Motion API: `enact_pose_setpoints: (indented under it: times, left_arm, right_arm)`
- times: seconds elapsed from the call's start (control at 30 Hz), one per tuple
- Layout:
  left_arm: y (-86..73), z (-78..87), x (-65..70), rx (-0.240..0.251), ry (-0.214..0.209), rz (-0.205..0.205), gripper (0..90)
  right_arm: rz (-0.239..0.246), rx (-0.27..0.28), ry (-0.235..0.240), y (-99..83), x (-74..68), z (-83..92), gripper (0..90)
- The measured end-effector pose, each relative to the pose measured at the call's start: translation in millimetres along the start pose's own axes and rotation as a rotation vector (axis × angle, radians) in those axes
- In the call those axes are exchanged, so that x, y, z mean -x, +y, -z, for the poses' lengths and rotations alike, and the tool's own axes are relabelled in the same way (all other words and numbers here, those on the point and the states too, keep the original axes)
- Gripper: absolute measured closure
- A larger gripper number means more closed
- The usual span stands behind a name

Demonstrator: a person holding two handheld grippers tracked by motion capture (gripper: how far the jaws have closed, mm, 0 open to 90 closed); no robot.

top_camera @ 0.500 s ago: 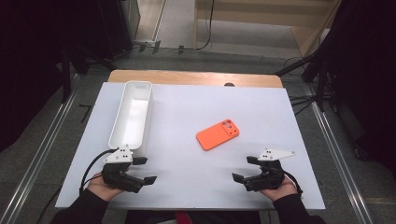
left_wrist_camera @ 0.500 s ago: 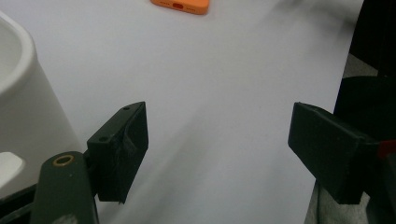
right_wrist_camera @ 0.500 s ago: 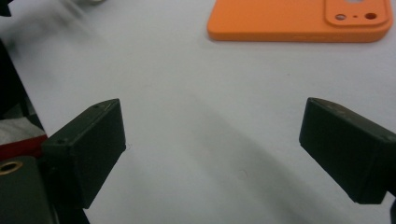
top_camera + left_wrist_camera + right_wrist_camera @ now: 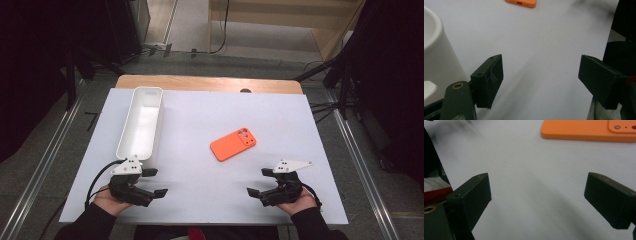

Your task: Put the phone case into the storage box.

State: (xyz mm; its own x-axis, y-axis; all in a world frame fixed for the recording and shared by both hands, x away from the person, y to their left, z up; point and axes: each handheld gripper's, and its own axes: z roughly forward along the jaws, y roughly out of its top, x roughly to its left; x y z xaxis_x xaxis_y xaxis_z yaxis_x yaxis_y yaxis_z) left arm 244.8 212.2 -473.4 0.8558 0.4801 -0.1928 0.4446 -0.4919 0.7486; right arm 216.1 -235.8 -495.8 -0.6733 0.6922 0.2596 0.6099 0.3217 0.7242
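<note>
The orange phone case (image 4: 233, 144) lies flat, camera cutout up, near the middle of the white desk (image 4: 200, 115), slightly right of centre. Its long axis runs diagonally, from near-left to far-right. The right gripper (image 4: 256, 183) rests at the near right edge; the case lies beyond and slightly left of its fingers (image 4: 610, 199), which stand open and empty. The left gripper (image 4: 156, 182) is farther off, open and empty, just near of the white tray (image 4: 140, 122). Judgement: the right gripper has the shorter reach.
</note>
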Motion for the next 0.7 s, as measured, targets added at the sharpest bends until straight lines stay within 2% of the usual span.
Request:
enact_pose_setpoints:
  times: [0.17,0.7]
  left_arm:
    - [-0.2,-0.2,-0.5,0.003,0.001,0.005,20.4]
    - [-0.1,-0.6,-1.6,0.006,0.008,0.005,20.4]
  right_arm:
    - [-0.010,0.015,0.000,-1.0,0.9,-0.2,5.9]
    - [-0.018,0.007,0.001,-0.9,2.5,-2.2,5.9]
